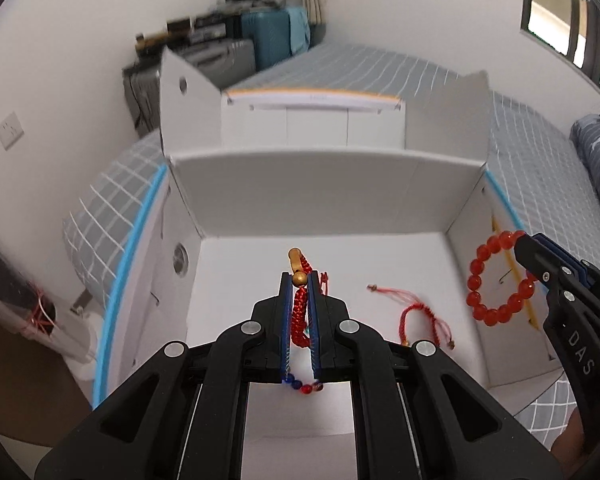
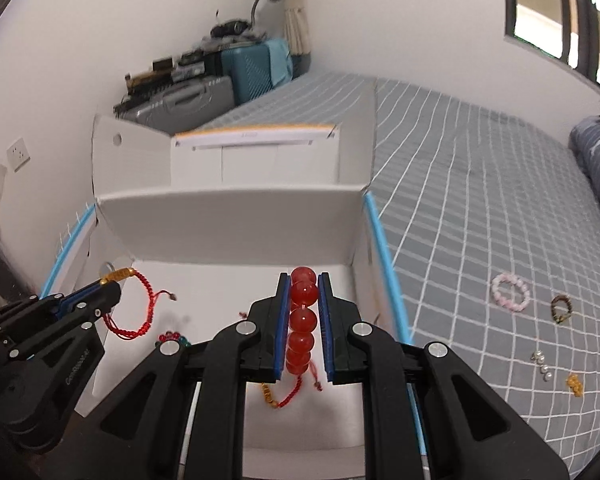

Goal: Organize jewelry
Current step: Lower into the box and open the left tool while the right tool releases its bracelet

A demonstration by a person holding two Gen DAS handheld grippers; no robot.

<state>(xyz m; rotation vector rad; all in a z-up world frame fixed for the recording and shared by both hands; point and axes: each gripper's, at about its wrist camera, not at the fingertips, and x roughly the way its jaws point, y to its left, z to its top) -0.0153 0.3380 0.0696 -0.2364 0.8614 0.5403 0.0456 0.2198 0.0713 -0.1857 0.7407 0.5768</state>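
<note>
My left gripper (image 1: 300, 278) is shut on a red braided cord bracelet (image 1: 300, 308) with gold beads, and hangs over the floor of an open white box (image 1: 260, 264). In the right wrist view the left gripper (image 2: 108, 286) shows at the left with the cord bracelet (image 2: 140, 308) dangling from it. My right gripper (image 2: 304, 278) is shut on a bracelet of large red beads (image 2: 302, 320), also above the box (image 2: 228, 216). From the left wrist view, the red bead bracelet (image 1: 496, 280) hangs as a ring from the right gripper (image 1: 520, 240).
Another red cord bracelet (image 1: 416, 316) and a small blue and red bead string (image 1: 304, 387) lie in the box. On the grey checked bed (image 2: 480, 200) lie a pink bead bracelet (image 2: 510, 292), a dark bracelet (image 2: 561, 308), silver beads (image 2: 542, 364) and a gold piece (image 2: 575, 385).
</note>
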